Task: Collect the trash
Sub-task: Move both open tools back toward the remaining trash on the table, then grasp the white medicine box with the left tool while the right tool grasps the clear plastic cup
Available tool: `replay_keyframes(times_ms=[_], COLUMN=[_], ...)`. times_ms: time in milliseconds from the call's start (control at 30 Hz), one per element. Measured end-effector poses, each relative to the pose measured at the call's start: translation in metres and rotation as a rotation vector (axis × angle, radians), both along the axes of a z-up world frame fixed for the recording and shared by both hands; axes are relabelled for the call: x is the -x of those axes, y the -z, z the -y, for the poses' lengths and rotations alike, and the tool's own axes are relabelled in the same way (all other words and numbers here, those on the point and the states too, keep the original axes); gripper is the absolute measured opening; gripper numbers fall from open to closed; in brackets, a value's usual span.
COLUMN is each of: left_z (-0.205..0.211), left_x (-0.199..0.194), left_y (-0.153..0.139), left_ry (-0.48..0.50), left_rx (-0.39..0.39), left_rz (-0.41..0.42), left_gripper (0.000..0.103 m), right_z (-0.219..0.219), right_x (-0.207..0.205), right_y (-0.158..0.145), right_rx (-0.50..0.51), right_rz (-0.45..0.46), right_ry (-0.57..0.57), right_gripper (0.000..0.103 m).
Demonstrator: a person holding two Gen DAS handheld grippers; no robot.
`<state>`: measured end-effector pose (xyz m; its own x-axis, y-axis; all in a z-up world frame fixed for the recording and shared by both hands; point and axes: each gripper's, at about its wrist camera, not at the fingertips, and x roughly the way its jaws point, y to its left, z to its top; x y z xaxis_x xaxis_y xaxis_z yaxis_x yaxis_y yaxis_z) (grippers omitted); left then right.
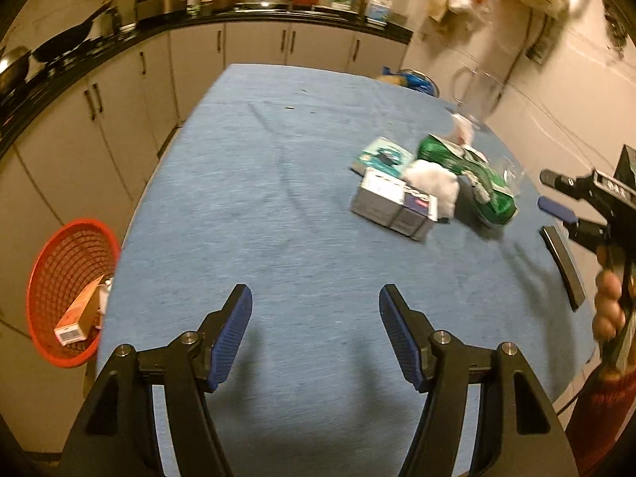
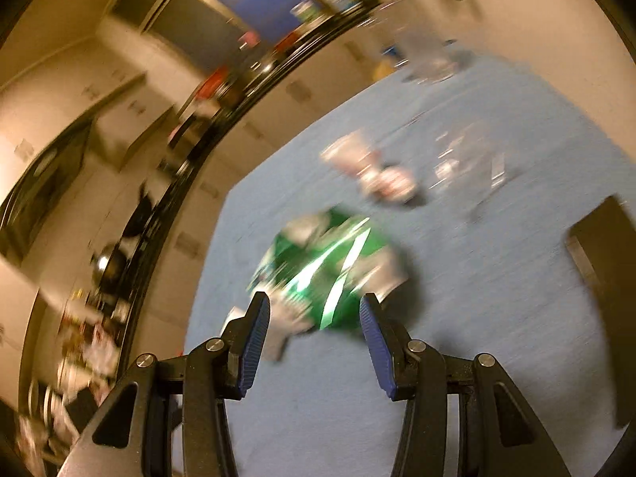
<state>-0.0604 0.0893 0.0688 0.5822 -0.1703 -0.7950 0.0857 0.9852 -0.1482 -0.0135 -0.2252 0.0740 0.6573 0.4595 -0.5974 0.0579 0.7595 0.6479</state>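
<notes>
My left gripper [image 1: 316, 294] stands open over the blue tablecloth [image 1: 258, 198] with nothing between its fingers. A pile of trash lies further right on the table: a grey box [image 1: 393, 206], a teal box [image 1: 383, 155], a white tissue [image 1: 433, 183] and a crumpled green bag [image 1: 469, 171]. My right gripper [image 1: 556, 234] comes in from the right edge, open, held by a hand [image 1: 608, 302]. In the blurred right wrist view the green bag [image 2: 326, 266] lies just beyond the right gripper [image 2: 314, 302], whose pads do not touch it.
A red mesh basket [image 1: 47, 262] stands on the floor left of the table, with an orange carton [image 1: 79, 310] in it. Kitchen counter [image 1: 119, 35] with pans runs along the back. A crumpled white wrapper [image 2: 373, 171] and clear plastic [image 2: 469, 159] lie beyond the green bag.
</notes>
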Motion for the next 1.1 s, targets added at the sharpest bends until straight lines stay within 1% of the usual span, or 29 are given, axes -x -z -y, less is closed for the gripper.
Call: replay_keyframes(times_ms=[133,233,333,467,500,567,633,667,700,733,900,1033,1100], left_z=[0.013,0.019,0.020,0.019,0.019,0.019,0.019,0.018,0.018,0.018,0.021,0.021,0.022], left_x=[-0.005,-0.010,-0.015,-0.023,-0.026,-0.032,-0.040,-0.043,-0.048,-0.053,-0.080,-0.100,-0.109], left_y=[0.000,0.000,0.000,0.002,0.002,0.002,0.001,0.000,0.000,0.000,0.007,0.020,0.026], left_ry=[0.025,0.037,0.039,0.031,0.029,0.020,0.009,0.005,-0.003,-0.014,-0.080,-0.182,-0.240], left_rx=[-0.005,-0.004,-0.009,0.001,0.006,0.012,0.028,0.038,0.052,0.065,0.171,0.286,0.339], left_rz=[-0.005,-0.010,-0.014,-0.026,-0.031,-0.037,-0.043,-0.046,-0.052,-0.060,-0.126,-0.209,-0.247], left_gripper=[0.066,0.066,0.066,0.066,0.066,0.066,0.066,0.067,0.070,0.072,0.075,0.076,0.076], right_z=[0.034,0.048,0.055,0.065,0.067,0.069,0.071,0.068,0.067,0.067,0.059,0.053,0.048], right_x=[-0.015,-0.029,-0.051,-0.071,-0.075,-0.081,-0.081,-0.083,-0.080,-0.077,-0.056,-0.041,-0.034], right_y=[0.001,0.003,0.005,0.016,0.018,0.024,0.029,0.031,0.030,0.029,0.012,0.004,0.003], right_rx=[0.010,-0.001,0.018,0.042,0.041,0.060,0.053,0.057,0.065,0.067,0.085,0.093,0.077], right_rz=[-0.028,-0.049,-0.065,-0.099,-0.096,-0.102,-0.100,-0.097,-0.082,-0.069,0.027,0.087,0.108], right_ry=[0.110,0.151,0.198,0.252,0.256,0.261,0.258,0.252,0.253,0.253,0.239,0.222,0.193], right_gripper=[0.053,0.053,0.053,0.053,0.051,0.039,0.015,0.014,0.008,0.006,0.005,0.005,0.005])
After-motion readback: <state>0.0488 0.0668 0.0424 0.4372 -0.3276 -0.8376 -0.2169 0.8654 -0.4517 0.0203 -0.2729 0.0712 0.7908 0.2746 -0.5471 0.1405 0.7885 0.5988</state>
